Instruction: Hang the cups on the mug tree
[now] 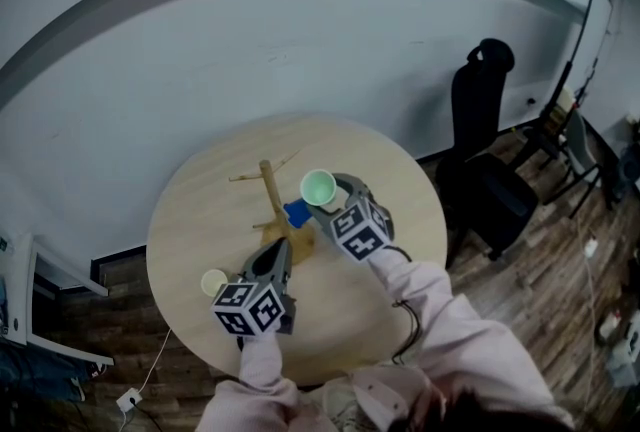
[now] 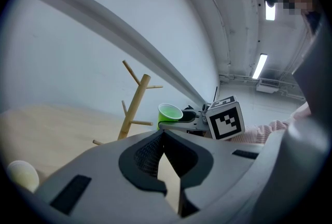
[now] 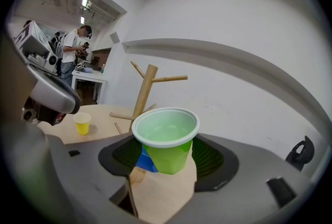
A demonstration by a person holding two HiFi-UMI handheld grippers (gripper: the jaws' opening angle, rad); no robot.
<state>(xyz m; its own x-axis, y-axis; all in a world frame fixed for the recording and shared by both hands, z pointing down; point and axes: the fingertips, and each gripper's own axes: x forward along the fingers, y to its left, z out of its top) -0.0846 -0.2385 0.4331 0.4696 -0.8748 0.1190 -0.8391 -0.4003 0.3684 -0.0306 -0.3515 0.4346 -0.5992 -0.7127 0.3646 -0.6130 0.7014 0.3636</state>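
A wooden mug tree with bare pegs stands near the middle of the round wooden table. My right gripper is shut on an upright green cup, held just right of the tree. In the right gripper view the green cup sits between the pads of the right gripper, with the mug tree behind it. A blue cup lies by the tree's base. A yellow cup stands at the left. My left gripper is shut and empty, near the tree's base.
A black office chair stands beyond the table's right side. A white wall runs behind the table. A white rack is on the floor at the left. A person stands at a desk far off in the right gripper view.
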